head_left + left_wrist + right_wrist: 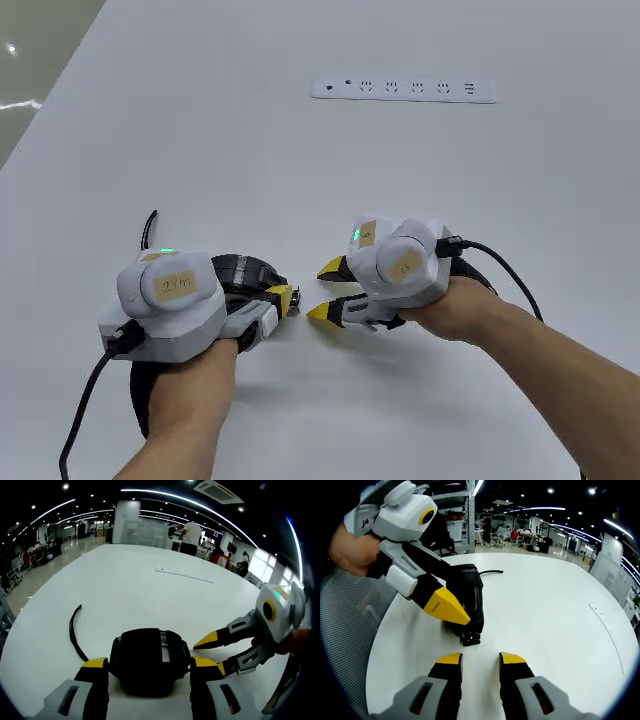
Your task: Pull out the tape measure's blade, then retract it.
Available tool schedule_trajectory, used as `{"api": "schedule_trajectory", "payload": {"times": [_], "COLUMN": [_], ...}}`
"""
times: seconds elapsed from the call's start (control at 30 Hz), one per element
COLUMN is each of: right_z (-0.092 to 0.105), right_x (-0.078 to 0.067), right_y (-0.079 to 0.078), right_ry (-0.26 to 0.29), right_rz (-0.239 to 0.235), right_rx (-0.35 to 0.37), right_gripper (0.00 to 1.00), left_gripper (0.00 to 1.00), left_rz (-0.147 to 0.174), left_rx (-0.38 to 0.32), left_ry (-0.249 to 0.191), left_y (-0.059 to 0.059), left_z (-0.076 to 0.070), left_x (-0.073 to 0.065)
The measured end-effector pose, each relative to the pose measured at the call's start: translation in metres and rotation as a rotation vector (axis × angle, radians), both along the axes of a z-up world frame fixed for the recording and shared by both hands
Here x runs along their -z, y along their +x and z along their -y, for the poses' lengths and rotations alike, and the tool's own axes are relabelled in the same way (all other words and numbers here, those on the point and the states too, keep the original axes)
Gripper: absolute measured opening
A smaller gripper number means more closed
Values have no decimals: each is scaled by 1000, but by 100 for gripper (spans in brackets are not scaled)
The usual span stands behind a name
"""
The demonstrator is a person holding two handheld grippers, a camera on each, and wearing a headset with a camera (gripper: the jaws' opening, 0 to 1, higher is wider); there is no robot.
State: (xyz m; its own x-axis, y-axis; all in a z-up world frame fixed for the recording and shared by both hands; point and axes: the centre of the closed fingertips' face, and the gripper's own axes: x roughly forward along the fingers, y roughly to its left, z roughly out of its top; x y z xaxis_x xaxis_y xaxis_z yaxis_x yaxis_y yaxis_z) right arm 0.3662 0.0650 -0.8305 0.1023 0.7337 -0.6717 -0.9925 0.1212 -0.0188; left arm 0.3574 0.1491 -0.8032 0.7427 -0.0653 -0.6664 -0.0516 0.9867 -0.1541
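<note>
A black tape measure (245, 272) rests on the white table, and my left gripper (275, 300) is shut on its case. In the left gripper view the two yellow-tipped jaws press both sides of the tape measure (145, 650). Its blade is wound in, with just the end hook (470, 639) sticking out of the case (467, 592). My right gripper (480, 660) is open, empty, and pointed at that hook from a short distance without touching it. From the head view the right gripper (325, 291) sits just right of the hook. A black wrist strap (74, 632) trails off the case.
A white power strip (403, 90) lies flat at the table's far side, well beyond both grippers. The table (250, 150) is wide and white, with its left edge (50, 90) dropping to the floor. People and desks stand far off in the room.
</note>
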Motion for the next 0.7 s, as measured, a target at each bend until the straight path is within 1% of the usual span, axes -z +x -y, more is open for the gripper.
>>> {"api": "schedule_trajectory", "payload": {"times": [0.17,0.3,0.33,0.43,0.57,0.63,0.67,0.7], "right_z": [12,21,25,33,45,50,54,57], "right_x": [-2,-4,-4,-5,-10,-12,-14,-15], "right_y": [2,3,3,4,5,6,6,7], "right_ry": [-1,2,1,0,14,25,36,41], "right_rz": [4,7,6,7,0,-3,-12,-16], "right_rx": [24,47,53,70,115,133,154,166], "right_gripper": [30,31,31,33,35,36,36,37], "left_gripper": [63,66,67,68,68,68,68,68], "left_rz": [-1,-6,-14,-13,-11,-20,-26,-27], "left_rx": [12,41,51,84,126,140,148,151], "left_ry": [-2,2,-3,5,21,14,6,10], "left_y": [-2,-3,-5,-7,-10,-12,-13,-14], "left_z": [-2,-2,-1,1,3,4,5,4], "left_x": [-1,-1,0,0,-1,-1,0,0]}}
